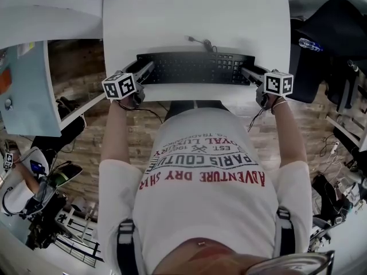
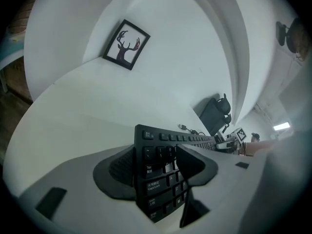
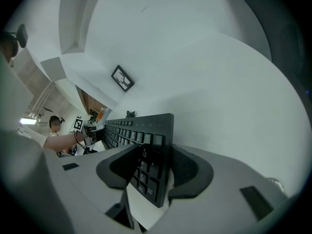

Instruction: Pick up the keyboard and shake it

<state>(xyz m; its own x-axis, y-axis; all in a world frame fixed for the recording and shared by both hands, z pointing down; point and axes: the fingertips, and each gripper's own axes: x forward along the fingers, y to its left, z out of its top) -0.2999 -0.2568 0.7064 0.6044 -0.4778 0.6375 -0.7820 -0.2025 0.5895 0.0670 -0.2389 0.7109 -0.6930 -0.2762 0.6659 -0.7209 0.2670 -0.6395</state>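
A black keyboard (image 1: pixel 195 67) lies along the front edge of the white table (image 1: pixel 195 10), with its cable (image 1: pixel 200 41) running back from it. My left gripper (image 1: pixel 145 71) is at the keyboard's left end and my right gripper (image 1: pixel 248 73) at its right end. In the left gripper view the keyboard's end (image 2: pixel 157 182) stands between the two dark pads (image 2: pixel 117 172), which lie against its back and its keys. The right gripper view shows the other end (image 3: pixel 146 174) clamped between pads (image 3: pixel 187 169) in the same way.
A black office chair (image 1: pixel 330 33) stands to the right of the table and a light blue panel (image 1: pixel 28 90) to the left. A framed deer picture (image 2: pixel 126 45) hangs on the wall behind the table. The floor below is wood-patterned, with cables and gear.
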